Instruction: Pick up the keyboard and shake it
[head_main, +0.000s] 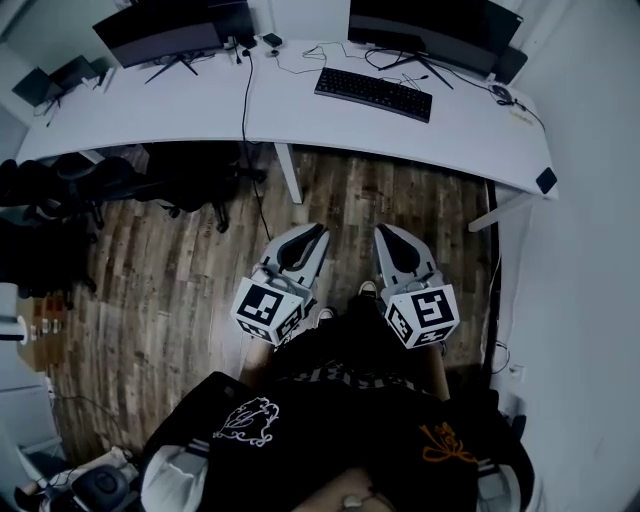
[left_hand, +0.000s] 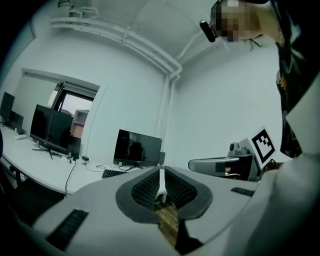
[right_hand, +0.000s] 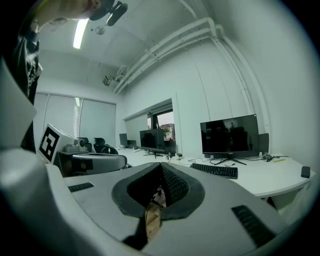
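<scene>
A black keyboard (head_main: 373, 93) lies on the white desk (head_main: 300, 115) in front of the right monitor; it also shows as the keyboard (left_hand: 113, 173) in the left gripper view and the keyboard (right_hand: 214, 170) in the right gripper view. My left gripper (head_main: 318, 232) and right gripper (head_main: 381, 232) hang side by side over the wooden floor, well short of the desk. Both are shut with nothing between the jaws, tips meeting in the left gripper (left_hand: 161, 170) and right gripper (right_hand: 161, 165) views.
Two dark monitors (head_main: 432, 30) (head_main: 172, 30) stand at the back of the desk, with cables (head_main: 243, 90) trailing down. Black office chairs (head_main: 70, 190) sit left under the desk. A white desk leg (head_main: 289, 172) stands ahead. A small dark device (head_main: 545, 180) lies at the desk's right end.
</scene>
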